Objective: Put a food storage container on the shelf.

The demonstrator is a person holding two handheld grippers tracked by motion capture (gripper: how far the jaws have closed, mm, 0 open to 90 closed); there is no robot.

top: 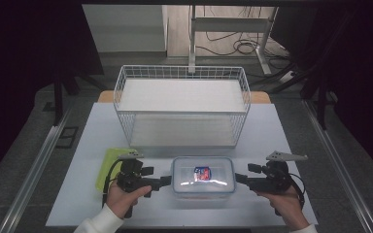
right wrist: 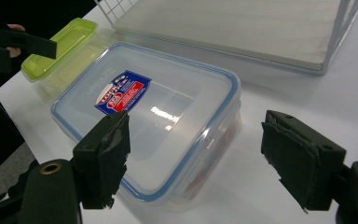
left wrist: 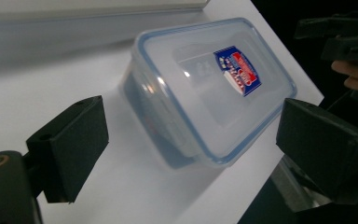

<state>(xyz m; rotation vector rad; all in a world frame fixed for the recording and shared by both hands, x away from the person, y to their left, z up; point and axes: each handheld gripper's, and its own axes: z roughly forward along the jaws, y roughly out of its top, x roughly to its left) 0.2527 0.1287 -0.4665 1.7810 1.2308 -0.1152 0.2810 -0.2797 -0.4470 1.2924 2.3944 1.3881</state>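
Observation:
A clear plastic food box [top: 203,180] with a blue-rimmed lid and a red and blue sticker [top: 202,173] stands on the white table near its front edge. The box [left wrist: 205,93] lies ahead of my left gripper [left wrist: 191,154], whose jaws stand wide apart with its near end between them, not touching. My left gripper [top: 167,181] sits at the box's left end. My right gripper [top: 238,178] sits at its right end. Its jaws are also spread, with the box [right wrist: 149,116] ahead and its near corner between them. A green-lidded container [top: 110,166] lies behind the left hand.
A white wire basket [top: 182,104] with a pale shelf board stands beyond the box at mid-table. The green-lidded container [right wrist: 60,46] is near the table's left edge. The table's front edge is close under both hands.

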